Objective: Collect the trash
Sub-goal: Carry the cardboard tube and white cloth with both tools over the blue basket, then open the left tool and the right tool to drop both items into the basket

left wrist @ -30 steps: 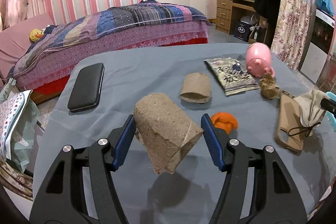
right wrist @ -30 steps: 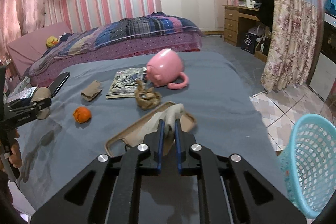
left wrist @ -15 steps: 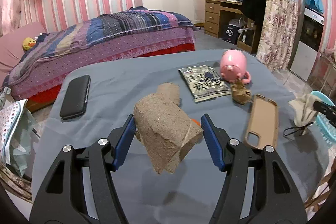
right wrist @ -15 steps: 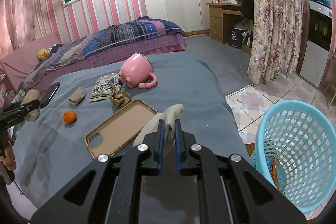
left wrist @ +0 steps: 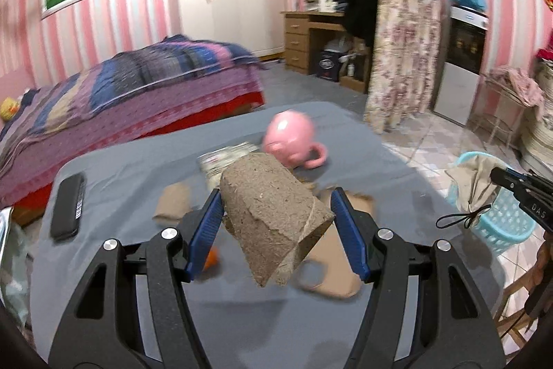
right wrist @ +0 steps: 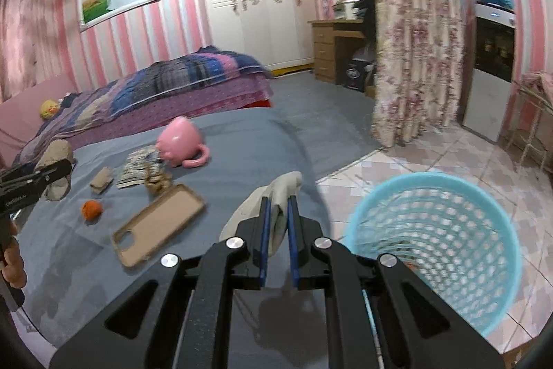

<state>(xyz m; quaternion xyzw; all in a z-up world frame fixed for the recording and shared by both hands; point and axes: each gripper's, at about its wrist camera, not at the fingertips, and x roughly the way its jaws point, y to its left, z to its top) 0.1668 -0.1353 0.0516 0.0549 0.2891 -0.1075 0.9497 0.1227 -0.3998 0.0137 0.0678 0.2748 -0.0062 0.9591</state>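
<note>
Carrying two pieces of trash toward one bin. Item one: pale crumpled cloth (right wrist: 276,210), pinched between the nearly shut fingers of the right gripper (right wrist: 276,213), held over the edge of the grey surface (right wrist: 242,147). Item two: brown fibre pot (left wrist: 273,217), clamped across its width by the half-spread fingers of the left gripper (left wrist: 276,213), long axis slanting down and toward the camera, torn rim lowest. Destination: blue mesh basket (right wrist: 439,244), on the tiled floor beyond the surface's right edge, mouth open upward. Governing relation: basket lies just right of and below the right gripper; the left sits well back over the surface. Judgement: right hand is nearer and should drop first.
</note>
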